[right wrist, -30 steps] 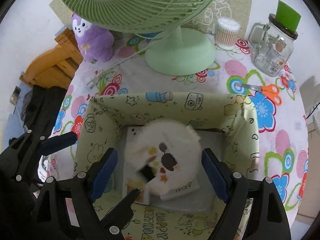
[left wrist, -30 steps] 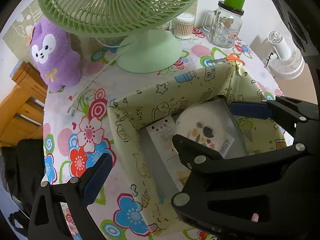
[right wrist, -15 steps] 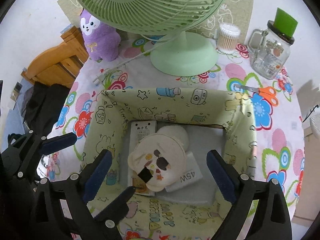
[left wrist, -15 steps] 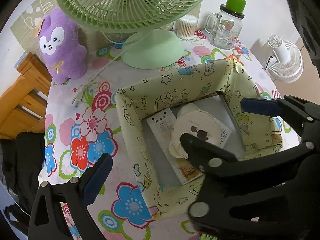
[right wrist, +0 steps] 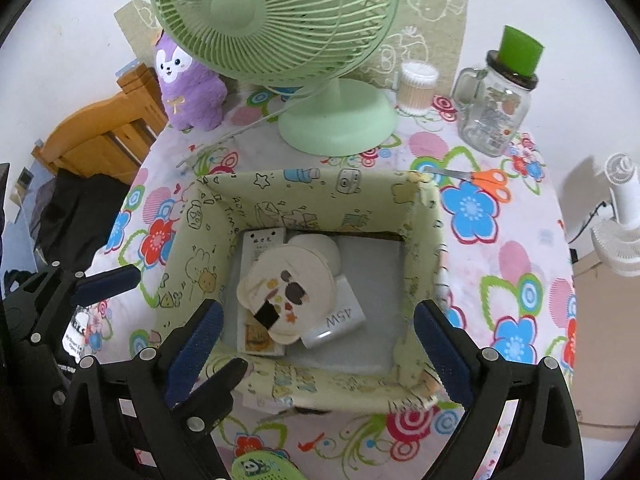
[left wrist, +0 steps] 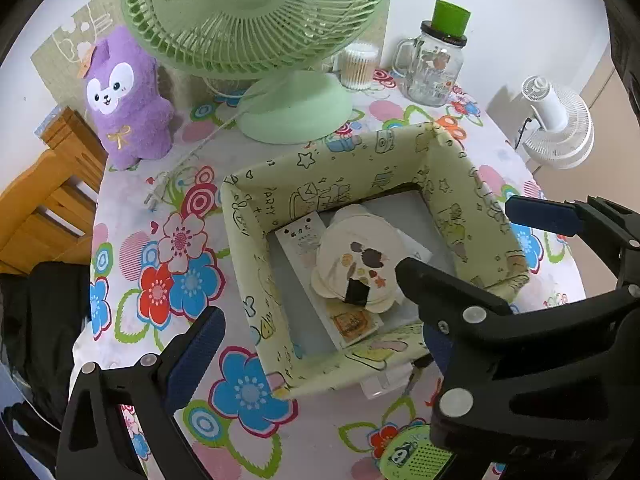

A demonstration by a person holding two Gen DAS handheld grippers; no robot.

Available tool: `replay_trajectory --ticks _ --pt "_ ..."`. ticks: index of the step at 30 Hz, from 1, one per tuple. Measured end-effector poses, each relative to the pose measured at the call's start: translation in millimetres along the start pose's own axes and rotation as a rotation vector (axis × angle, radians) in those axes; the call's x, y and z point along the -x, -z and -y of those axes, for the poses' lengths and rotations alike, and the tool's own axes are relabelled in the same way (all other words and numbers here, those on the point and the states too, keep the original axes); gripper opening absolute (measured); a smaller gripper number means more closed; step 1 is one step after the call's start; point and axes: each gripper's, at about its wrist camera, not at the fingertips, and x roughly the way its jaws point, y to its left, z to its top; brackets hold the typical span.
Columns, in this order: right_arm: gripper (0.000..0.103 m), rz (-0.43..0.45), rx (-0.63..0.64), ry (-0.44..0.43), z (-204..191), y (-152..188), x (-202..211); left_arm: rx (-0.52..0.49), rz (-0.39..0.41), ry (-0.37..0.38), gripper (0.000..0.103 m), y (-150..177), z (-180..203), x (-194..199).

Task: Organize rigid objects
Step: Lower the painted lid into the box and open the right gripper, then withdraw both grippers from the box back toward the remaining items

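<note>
At centre frame of the right wrist view, the green fabric storage box (right wrist: 312,196) sits on the floral tablecloth (right wrist: 516,280). Inside it, toward the left of its floor, a round cream compact with stickers (right wrist: 286,294) lies on top of a flat white card pack (right wrist: 258,292) and a white adapter marked 45W (right wrist: 340,320). The right gripper (right wrist: 316,342) stands above the box's near edge with its blue-padded jaws spread wide; nothing is between them and neither pad touches the contents. The left gripper (left wrist: 360,276) is likewise spread wide in the left wrist view, one pad over the tablecloth at lower left of the frame, the other beyond the box's right wall, holding nothing.

Behind the box, at the top of the frame, stands a green desk fan (right wrist: 280,28). A purple plush toy (right wrist: 188,88) sits at upper left. A cotton swab tub (right wrist: 416,86) and a glass jar with a green lid (right wrist: 498,112) stand at upper right. Orange scissors (right wrist: 480,180) lie just beside the box's far right corner.
</note>
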Motion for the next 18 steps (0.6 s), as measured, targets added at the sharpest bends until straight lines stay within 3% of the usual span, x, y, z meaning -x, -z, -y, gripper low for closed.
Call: replay_trajectory --ticks 18 --pt "0.097 0.06 -0.027 0.0 11 29 50 0.005 0.061 -0.014 0.1 20 23 39"
